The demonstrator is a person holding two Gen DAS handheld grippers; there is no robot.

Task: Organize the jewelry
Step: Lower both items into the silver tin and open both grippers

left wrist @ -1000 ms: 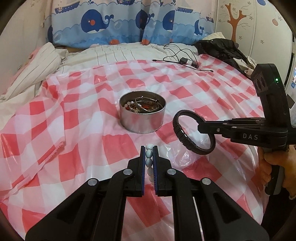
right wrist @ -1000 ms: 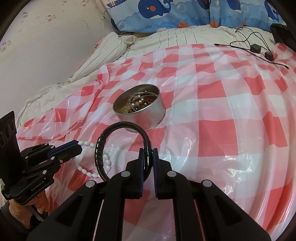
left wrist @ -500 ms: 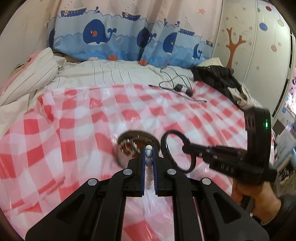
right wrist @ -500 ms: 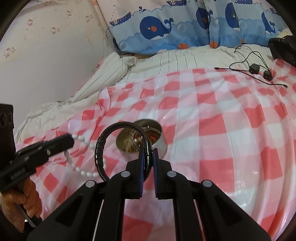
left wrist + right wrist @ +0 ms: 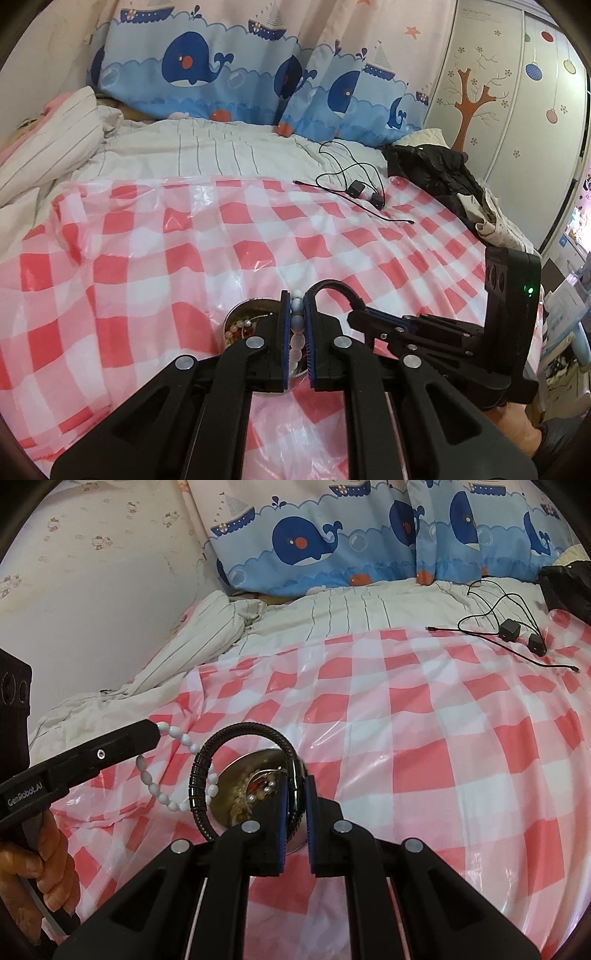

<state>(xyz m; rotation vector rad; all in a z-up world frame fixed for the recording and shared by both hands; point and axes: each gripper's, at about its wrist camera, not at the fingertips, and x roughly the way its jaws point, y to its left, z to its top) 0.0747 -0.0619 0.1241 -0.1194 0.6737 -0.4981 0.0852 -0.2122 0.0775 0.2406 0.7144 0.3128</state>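
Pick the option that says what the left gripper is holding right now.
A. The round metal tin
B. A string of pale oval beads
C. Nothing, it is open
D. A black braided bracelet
B: the left gripper is shut on the string of pale beads, while the black bracelet sits in the right gripper, both above the metal tin.

Bed with a striped white cover, overlaid by a red-and-white checked plastic sheet. A round metal tin of jewelry rests on the sheet's near part. Black cable with adapters at far right; dark garment beyond.
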